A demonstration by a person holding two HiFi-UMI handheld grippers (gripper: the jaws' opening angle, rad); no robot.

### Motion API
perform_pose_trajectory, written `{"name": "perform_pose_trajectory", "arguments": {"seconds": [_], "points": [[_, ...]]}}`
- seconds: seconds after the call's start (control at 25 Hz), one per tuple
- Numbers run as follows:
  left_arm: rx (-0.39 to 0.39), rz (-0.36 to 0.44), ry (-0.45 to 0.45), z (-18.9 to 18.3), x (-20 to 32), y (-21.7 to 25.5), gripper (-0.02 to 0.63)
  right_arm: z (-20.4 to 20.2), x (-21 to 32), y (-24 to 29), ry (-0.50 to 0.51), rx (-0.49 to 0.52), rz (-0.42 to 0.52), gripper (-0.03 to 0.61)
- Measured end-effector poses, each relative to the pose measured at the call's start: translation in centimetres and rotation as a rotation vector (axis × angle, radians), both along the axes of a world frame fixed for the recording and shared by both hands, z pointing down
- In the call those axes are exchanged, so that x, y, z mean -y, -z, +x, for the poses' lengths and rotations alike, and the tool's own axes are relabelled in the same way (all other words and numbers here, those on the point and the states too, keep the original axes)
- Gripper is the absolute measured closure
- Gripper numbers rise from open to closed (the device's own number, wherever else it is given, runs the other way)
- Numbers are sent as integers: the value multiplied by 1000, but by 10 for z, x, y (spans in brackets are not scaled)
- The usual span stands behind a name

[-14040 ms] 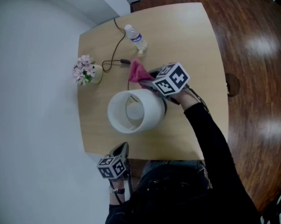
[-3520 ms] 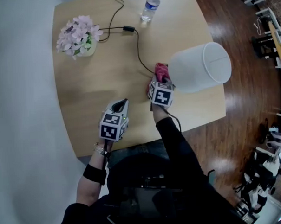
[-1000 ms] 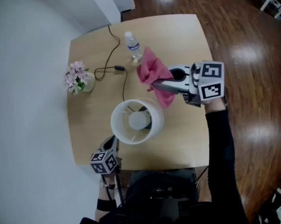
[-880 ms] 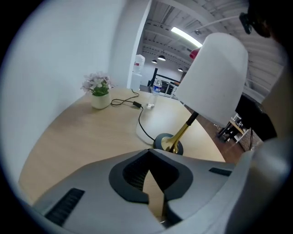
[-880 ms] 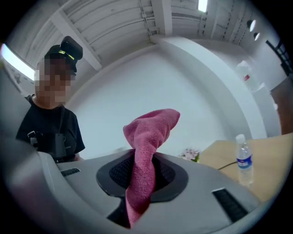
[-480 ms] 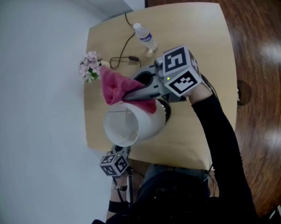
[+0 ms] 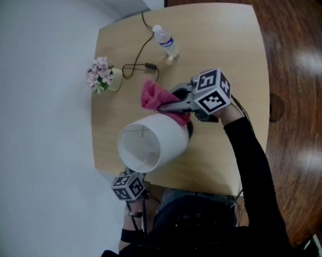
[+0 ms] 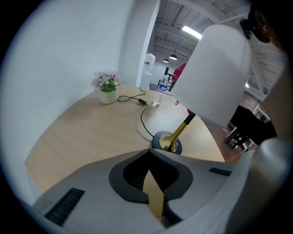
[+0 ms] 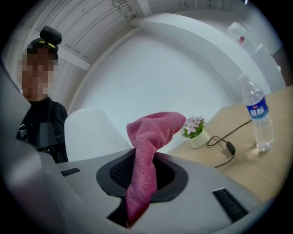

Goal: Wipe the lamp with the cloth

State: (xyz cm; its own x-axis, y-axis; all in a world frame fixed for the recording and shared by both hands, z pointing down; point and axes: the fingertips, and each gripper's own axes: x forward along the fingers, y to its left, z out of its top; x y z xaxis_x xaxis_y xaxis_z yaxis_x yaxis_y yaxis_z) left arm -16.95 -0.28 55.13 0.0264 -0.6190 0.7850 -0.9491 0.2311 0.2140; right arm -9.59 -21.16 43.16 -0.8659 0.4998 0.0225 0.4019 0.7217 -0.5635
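Note:
The lamp's white shade (image 7: 151, 143) stands mid-table on a brass stem (image 8: 181, 131) and a dark round base (image 8: 166, 142). My right gripper (image 7: 164, 106) is shut on the pink cloth (image 7: 153, 96) and points level at the far side of the shade. The cloth's lower fold lies against that side. In the right gripper view the cloth (image 9: 149, 151) rises out of the jaws, with the shade (image 9: 91, 133) just to its left. My left gripper (image 7: 130, 185) hangs at the near table edge below the shade, shut and empty. Its closed fingertips (image 8: 149, 151) point at the base.
A small pot of pink flowers (image 7: 102, 77) stands at the table's left edge. A water bottle (image 7: 165, 41) is at the far side. The lamp's black cable with its switch (image 7: 148, 66) runs between them. The wooden table (image 7: 227, 53) ends over dark floorboards on the right.
The right gripper has come down with the cloth from above the shade's top opening to its far side. The left gripper has hardly moved.

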Motion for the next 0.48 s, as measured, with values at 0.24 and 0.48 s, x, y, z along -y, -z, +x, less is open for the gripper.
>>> {"name": "perform_pose_trajectory", "arguments": {"seconds": [0.24,0.48], "points": [[-9,7,2,-5,4,4,609,3,12,-30,-56,-83,-37,506],[-17,10,8,-5,-7,1,609,3,24,-94,-86,-389,296,506]]}}
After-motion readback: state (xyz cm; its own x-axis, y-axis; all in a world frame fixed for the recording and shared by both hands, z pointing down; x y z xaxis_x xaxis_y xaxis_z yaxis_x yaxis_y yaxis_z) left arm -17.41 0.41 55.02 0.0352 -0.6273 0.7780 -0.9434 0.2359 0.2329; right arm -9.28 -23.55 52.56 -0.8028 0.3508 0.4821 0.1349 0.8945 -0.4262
